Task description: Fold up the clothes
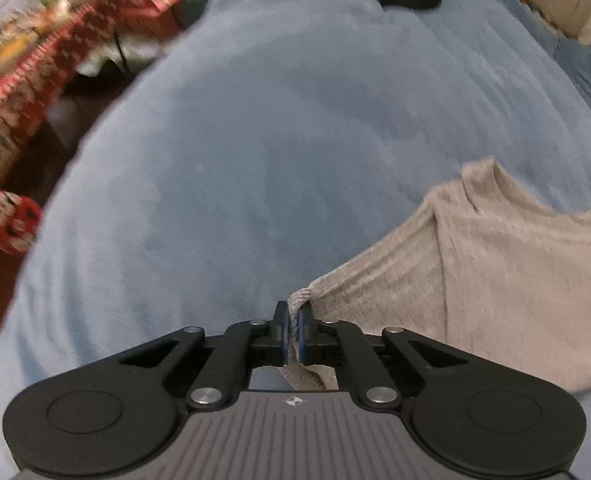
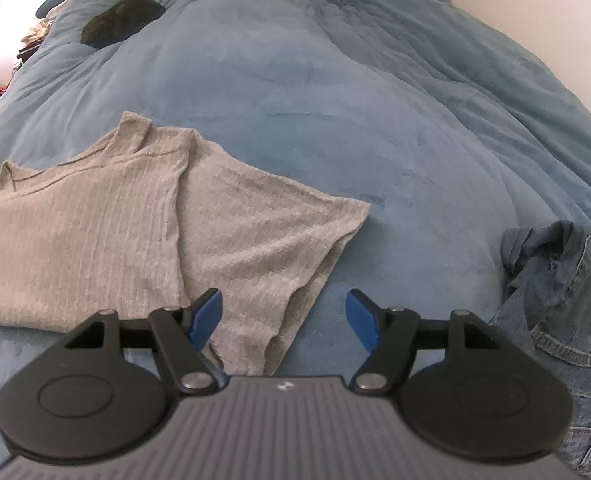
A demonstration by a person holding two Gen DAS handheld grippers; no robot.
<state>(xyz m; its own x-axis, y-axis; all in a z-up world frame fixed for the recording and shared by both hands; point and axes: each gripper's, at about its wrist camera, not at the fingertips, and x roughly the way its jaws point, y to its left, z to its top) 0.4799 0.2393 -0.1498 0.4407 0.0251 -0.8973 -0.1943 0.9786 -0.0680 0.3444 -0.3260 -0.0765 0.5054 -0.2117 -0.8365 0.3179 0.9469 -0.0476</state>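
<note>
Left tool (image 1: 294,322) clenched on a bunched edge of the grey knit top (image 1: 495,280), which lies partly folded on the blue blanket (image 1: 275,140). Right tool (image 2: 283,316) spread wide, empty, over the top's lower corner; denim garment (image 2: 567,300) nearby at right.

Blue blanket (image 2: 335,120) beside red patterned wrapping (image 1: 23,92).

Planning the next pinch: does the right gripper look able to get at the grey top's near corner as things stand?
Probably yes. The right gripper is open, the grey top's corner lies just below it on the blue blanket, with nothing between.
</note>
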